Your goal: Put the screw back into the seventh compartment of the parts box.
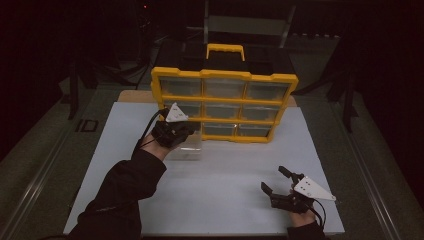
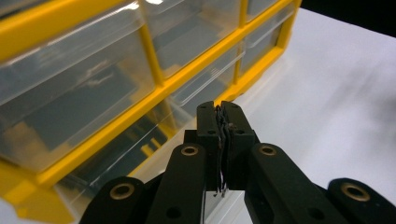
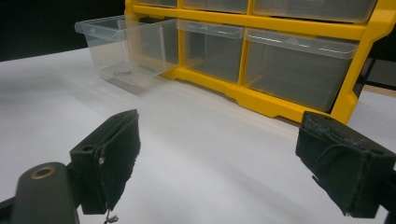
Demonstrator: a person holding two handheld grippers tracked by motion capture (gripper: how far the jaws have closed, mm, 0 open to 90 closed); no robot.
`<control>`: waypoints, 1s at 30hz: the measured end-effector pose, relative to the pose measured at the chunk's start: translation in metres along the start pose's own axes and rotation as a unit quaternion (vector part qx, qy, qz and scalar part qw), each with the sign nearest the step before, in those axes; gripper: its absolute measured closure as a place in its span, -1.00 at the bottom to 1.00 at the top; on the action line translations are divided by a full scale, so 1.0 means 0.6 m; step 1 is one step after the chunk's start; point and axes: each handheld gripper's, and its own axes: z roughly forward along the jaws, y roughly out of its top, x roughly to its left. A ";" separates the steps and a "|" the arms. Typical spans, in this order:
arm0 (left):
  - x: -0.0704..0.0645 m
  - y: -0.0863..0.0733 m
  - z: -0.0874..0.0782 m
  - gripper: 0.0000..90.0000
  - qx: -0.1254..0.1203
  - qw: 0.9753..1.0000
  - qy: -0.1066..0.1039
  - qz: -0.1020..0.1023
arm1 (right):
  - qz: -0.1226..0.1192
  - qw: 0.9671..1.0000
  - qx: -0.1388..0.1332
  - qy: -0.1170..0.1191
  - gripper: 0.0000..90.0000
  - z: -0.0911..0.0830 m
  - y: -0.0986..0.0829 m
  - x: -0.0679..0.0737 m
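A yellow organizer [image 1: 201, 95] with clear drawers and a yellow handle stands upright at the back of the white table [image 1: 225, 195]. Its bottom-left clear drawer [image 1: 188, 150] is pulled out onto the table and looks empty [image 3: 126, 46]. My left gripper [image 1: 185, 132] is at that drawer. In the left gripper view its jaws [image 2: 222, 109] are pressed together on a thin clear edge that looks like the drawer's rim, with the drawer [image 2: 116, 163] below and the organizer's frame [image 2: 163, 88] close by. My right gripper [image 1: 273, 178] stands open near the front right of the table, with nothing between its pads [image 3: 229, 154].
The organizer's other drawers [image 3: 294, 60] are pushed in. Bare white table lies between the two grippers and in front of the organizer. Dark floor and stand legs surround the table, and its front edge is close to my right hand.
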 end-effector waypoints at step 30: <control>0.024 -0.056 0.043 0.92 0.061 0.994 0.045 -0.079 | -0.002 1.000 0.000 0.000 -0.70 -0.001 0.000 0.000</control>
